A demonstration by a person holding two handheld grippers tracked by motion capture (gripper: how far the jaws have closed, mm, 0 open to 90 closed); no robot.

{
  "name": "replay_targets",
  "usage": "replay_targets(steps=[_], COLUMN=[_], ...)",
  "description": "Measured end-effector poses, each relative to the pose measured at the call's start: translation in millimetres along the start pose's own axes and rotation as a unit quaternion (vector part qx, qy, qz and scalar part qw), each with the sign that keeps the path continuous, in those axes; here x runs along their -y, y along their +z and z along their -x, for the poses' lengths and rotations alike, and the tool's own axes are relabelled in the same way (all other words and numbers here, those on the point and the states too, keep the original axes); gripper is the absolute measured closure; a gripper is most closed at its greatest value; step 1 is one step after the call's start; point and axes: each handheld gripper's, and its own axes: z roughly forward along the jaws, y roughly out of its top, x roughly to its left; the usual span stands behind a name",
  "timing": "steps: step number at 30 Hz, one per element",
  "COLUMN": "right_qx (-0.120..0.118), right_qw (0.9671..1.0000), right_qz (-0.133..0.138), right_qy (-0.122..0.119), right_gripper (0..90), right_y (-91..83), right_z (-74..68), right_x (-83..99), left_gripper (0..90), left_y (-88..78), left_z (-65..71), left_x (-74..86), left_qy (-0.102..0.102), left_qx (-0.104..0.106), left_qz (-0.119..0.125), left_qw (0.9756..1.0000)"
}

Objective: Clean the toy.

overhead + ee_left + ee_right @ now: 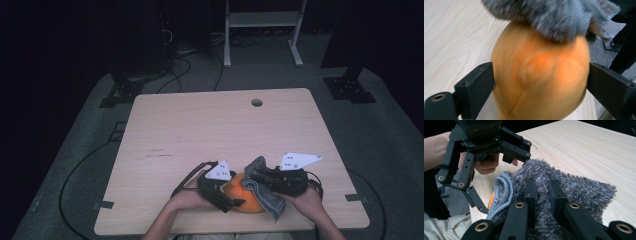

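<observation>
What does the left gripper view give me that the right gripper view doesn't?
Left gripper view alone: the round orange object up close, sitting between that gripper's two black jaws, and its smooth front face. Right gripper view alone: the left gripper from outside with the hand behind it, and the right gripper, jaws shut on the grey fluffy cloth, whose blue stitched edge shows. Both share the cloth draped over the orange object, and the pale wooden table.

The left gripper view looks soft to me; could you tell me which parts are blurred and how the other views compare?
Left gripper view: the fluffy grey cloth is smeared and the round orange object soft, while the black jaws stay fairly crisp. Right gripper view: the cloth's fibres and the light wooden table grain are sharp. High view: dim, surroundings nearly black, the table evenly lit.
</observation>
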Motion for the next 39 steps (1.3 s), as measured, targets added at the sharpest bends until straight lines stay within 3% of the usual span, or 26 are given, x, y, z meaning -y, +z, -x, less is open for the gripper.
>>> replay_targets(steps=[4,11,14,16,18,19,22,24,28,31,33,36,39], right_qx=[0.003,0.043,0.056,0.059,0.046,0.045,0.033,0.020,-0.009,-0.008,0.008,0.019,0.005], right_qw=[0.9997,0.9969,0.9959,0.9960,0.9963,0.9963,0.9967,0.9967,0.9960,0.9969,0.9984,0.9991,0.9982], right_qz=[-0.001,-0.024,-0.024,-0.009,0.017,0.028,0.054,0.068,0.086,0.077,0.057,0.035,0.042], right_qy=[0.023,0.061,0.066,0.067,0.071,0.067,0.050,0.039,0.020,0.008,0.003,0.014,0.043], right_gripper=[78.9,78.9,78.9,78.9,79.0,79.0,79.0,79.0,79.0,79.0,79.0,79.0,79.0], right_y=[-5.1,-16.6,-20.8,-25.6,-31.5,-33.7,-38.2,-37.9,-29.2,-16.4,-6.4,3.3,8.3], right_z=[12.8,38.0,42.4,41.7,38.9,36.1,23.9,13.6,-7.0,-14.6,-14.6,-7.9,1.6], right_x=[8.1,27.6,28.1,24.6,18.4,14.4,1.1,-8.0,-24.2,-28.2,-23.9,-11.2,0.5], left_gripper=[13.3,11.4,20.8,26.8,31.3,32.3,33.2,33.5,33.5,33.5,33.5,33.5,33.4], left_y=[0.7,0.9,-2.0,-5.4,-9.9,-12.6,-21.4,-27.2,-30.4,-30.9,-30.2,-25.2,-23.5], left_z=[-1.4,-5.1,-4.7,-5.9,-7.1,-7.2,-7.7,-7.8,-0.6,2.6,2.8,-2.0,-4.9], left_x=[2.5,9.0,8.7,6.4,3.1,0.8,-5.6,-8.1,-15.5,-18.5,-18.7,-11.4,-8.5], left_qy=[-0.003,-0.010,0.002,-0.004,-0.015,-0.014,-0.012,-0.010,0.012,0.015,0.016,0.011,0.002], left_qx=[0.004,0.015,0.006,-0.003,-0.012,-0.026,-0.057,-0.059,-0.073,-0.061,-0.062,-0.061,-0.057], left_qz=[0.004,0.007,0.015,0.026,0.050,0.056,0.060,0.061,0.043,0.054,0.050,0.035,0.039], left_qw=[1.0000,0.9998,0.9999,0.9997,0.9986,0.9980,0.9965,0.9963,0.9964,0.9966,0.9967,0.9974,0.9976])
